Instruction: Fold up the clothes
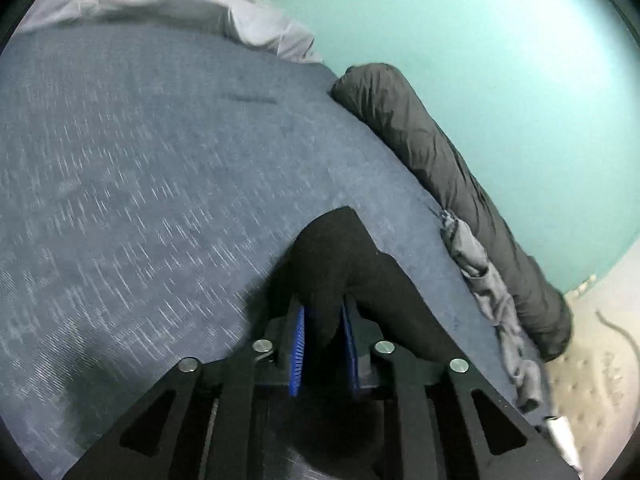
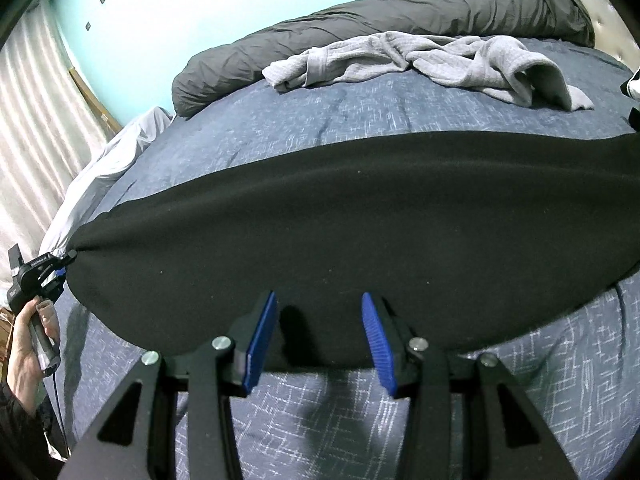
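Observation:
A black garment (image 2: 340, 220) stretches wide across the blue bed cover (image 2: 320, 420). My left gripper (image 1: 324, 320) is shut on one bunched corner of the black garment (image 1: 340, 264), pinched between its blue pads. The right wrist view shows that left gripper (image 2: 70, 256) at the far left, gripping the garment's left end, with a hand (image 2: 28, 344) on its handle. My right gripper (image 2: 318, 308) is open. Its blue fingers (image 2: 260, 340) straddle the garment's near edge, with nothing clamped.
A crumpled grey sweatshirt (image 2: 420, 60) lies further back on the bed, in front of a rolled dark grey duvet (image 2: 360, 28). A pale sheet (image 2: 120, 148) hangs off the left side. Beyond stand a teal wall (image 2: 200, 8) and a white curtain (image 2: 36, 100).

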A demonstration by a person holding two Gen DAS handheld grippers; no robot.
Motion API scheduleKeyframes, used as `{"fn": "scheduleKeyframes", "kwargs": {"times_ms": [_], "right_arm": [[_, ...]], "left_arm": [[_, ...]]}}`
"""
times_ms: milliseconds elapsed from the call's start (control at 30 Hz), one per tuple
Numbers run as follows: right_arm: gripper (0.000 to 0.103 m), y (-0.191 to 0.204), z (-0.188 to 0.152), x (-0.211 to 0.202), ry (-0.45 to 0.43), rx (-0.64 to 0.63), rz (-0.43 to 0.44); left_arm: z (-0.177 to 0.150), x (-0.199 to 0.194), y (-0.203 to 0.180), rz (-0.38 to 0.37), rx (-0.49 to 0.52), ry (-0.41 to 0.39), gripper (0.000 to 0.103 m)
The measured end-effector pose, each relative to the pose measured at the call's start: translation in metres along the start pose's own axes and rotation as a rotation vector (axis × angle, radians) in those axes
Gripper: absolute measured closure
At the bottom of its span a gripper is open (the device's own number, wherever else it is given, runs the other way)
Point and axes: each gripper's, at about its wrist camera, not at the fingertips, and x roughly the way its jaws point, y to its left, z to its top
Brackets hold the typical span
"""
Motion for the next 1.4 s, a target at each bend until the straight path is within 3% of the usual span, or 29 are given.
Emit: {"fn": "scheduleKeyframes", "kwargs": {"times_ms": [33, 100, 167, 400, 433, 467, 600, 633, 767, 933, 1100, 1233, 1400], "right_arm": [[0.058, 0.0, 0.0, 0.0, 0.002, -0.001, 0.001], [0.058, 0.001, 0.0, 0.001, 0.004, -0.004, 0.003], [0.058, 0.002, 0.0, 0.002, 0.006, -0.006, 0.003], [0.058, 0.006, -0.003, 0.005, 0.018, -0.01, 0.007], [0.058, 0.006, -0.003, 0.005, 0.018, -0.011, 0.007], [0.058, 0.006, -0.003, 0.006, 0.019, -0.011, 0.008], [0.058, 0.006, -0.004, 0.007, 0.027, -0.01, 0.016], [0.058, 0.006, -0.004, 0.007, 0.028, -0.009, 0.019], [0.058, 0.006, -0.003, 0.005, 0.029, -0.007, 0.039], [0.058, 0.017, -0.003, 0.001, 0.034, -0.026, 0.096], [0.058, 0.043, -0.007, -0.007, 0.045, -0.069, 0.183], [0.058, 0.075, -0.021, 0.0, 0.124, -0.115, 0.247], [0.058, 0.112, -0.038, 0.023, 0.214, -0.201, 0.221]], "left_arm": [[0.0, 0.0, 0.001, 0.004, -0.012, 0.005, 0.077], [0.0, -0.006, -0.001, 0.032, -0.006, -0.01, 0.058], [-0.001, -0.007, 0.0, 0.028, -0.023, 0.01, 0.049], [-0.011, 0.008, 0.007, 0.036, 0.004, 0.084, 0.051], [-0.011, 0.01, 0.007, 0.029, 0.008, 0.086, 0.056], [-0.01, 0.01, 0.005, 0.018, 0.022, 0.081, 0.07], [-0.005, 0.006, -0.006, 0.05, 0.069, 0.013, 0.089], [-0.003, 0.004, -0.005, 0.065, 0.067, -0.009, 0.09], [-0.001, 0.007, 0.008, 0.048, 0.0, 0.002, 0.09], [-0.003, 0.002, 0.002, 0.076, 0.001, 0.007, 0.07], [-0.009, -0.02, -0.005, 0.1, 0.057, 0.002, 0.062], [-0.022, -0.034, -0.014, 0.086, 0.125, 0.036, 0.062], [-0.04, -0.039, -0.019, 0.082, 0.177, 0.076, 0.062]]}}
